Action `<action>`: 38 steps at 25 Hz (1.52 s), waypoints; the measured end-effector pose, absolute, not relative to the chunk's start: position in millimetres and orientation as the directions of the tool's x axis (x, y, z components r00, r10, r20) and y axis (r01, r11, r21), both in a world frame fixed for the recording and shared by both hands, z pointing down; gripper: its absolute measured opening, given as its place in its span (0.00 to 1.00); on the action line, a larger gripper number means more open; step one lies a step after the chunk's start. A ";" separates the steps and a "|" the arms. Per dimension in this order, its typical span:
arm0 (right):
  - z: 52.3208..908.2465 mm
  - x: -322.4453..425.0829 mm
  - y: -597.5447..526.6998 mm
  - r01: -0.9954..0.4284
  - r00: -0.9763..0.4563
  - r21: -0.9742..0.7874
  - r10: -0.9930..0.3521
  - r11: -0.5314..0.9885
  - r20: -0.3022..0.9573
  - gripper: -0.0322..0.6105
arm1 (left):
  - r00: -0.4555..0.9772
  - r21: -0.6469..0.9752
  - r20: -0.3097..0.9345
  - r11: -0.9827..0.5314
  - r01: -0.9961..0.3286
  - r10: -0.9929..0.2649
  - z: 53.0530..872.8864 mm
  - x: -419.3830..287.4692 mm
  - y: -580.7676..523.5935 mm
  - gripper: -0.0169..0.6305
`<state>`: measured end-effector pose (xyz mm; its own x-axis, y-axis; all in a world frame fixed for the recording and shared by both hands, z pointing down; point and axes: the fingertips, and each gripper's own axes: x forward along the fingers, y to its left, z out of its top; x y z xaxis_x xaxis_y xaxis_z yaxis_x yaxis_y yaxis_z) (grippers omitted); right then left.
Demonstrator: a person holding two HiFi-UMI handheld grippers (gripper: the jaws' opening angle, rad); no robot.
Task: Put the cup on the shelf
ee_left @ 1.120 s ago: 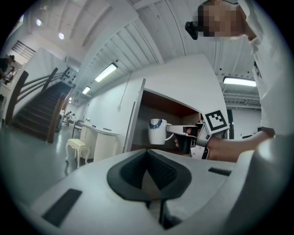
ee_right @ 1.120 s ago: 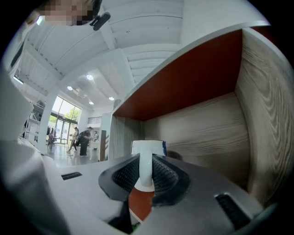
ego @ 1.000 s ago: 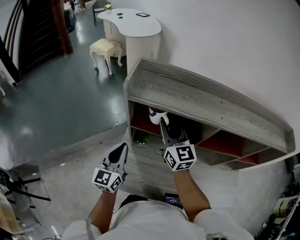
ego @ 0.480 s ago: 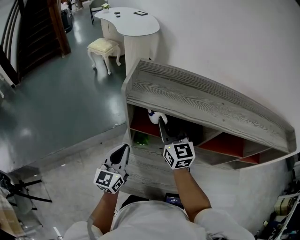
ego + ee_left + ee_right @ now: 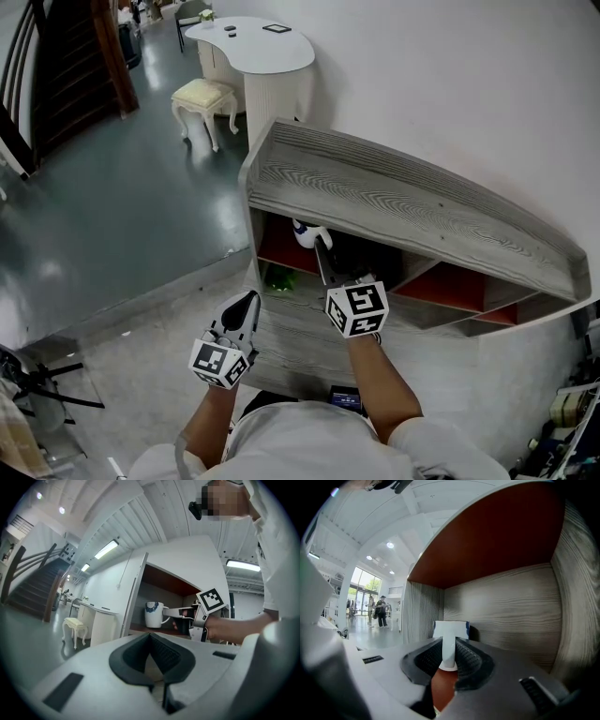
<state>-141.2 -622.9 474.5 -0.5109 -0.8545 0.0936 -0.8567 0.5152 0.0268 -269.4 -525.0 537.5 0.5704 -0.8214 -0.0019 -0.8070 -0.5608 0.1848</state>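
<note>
A white cup [image 5: 304,232] with a blue pattern stands upright in the left upper compartment of the grey wooden shelf [image 5: 403,202], and its base looks to rest on the red floor [image 5: 443,686]. My right gripper [image 5: 322,255] reaches level into that compartment, shut on the cup's handle [image 5: 448,651]. The cup [image 5: 451,629] is near the back wall. The left gripper view shows the cup [image 5: 153,614] side-on, with the right gripper [image 5: 174,614] at its handle. My left gripper [image 5: 246,304] hangs outside, lower left of the shelf. Its jaws are shut with nothing in them [image 5: 152,651].
A green object [image 5: 279,277] lies in the compartment below the cup. Other red-floored compartments [image 5: 450,286] open to the right. Across the dark floor stand a white desk [image 5: 267,47] and a stool [image 5: 204,94]. People [image 5: 380,611] stand far off.
Both hands keep their places and the cup stays in the right gripper's jaws. Only the head view has shifted slightly.
</note>
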 end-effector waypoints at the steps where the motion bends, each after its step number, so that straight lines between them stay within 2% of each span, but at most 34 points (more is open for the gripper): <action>1: 475.5 -141.0 -622.3 -0.857 -0.510 0.029 -0.855 0.515 0.098 0.17 | 0.572 0.182 -0.001 -0.563 -0.806 -0.820 537.5 -268.8 -524.8 0.04; 38: 484.2 -139.9 -613.3 -0.864 -0.489 0.062 -0.861 0.500 0.140 0.18 | 0.554 0.168 -0.010 -0.548 -0.820 -0.833 530.3 -274.9 -502.3 0.04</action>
<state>-139.9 -613.3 484.2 -0.4890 -0.8611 0.1395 -0.8636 0.5004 0.0615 -274.9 -502.3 530.3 0.5539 -0.8325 -0.0101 -0.8198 -0.5475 0.1677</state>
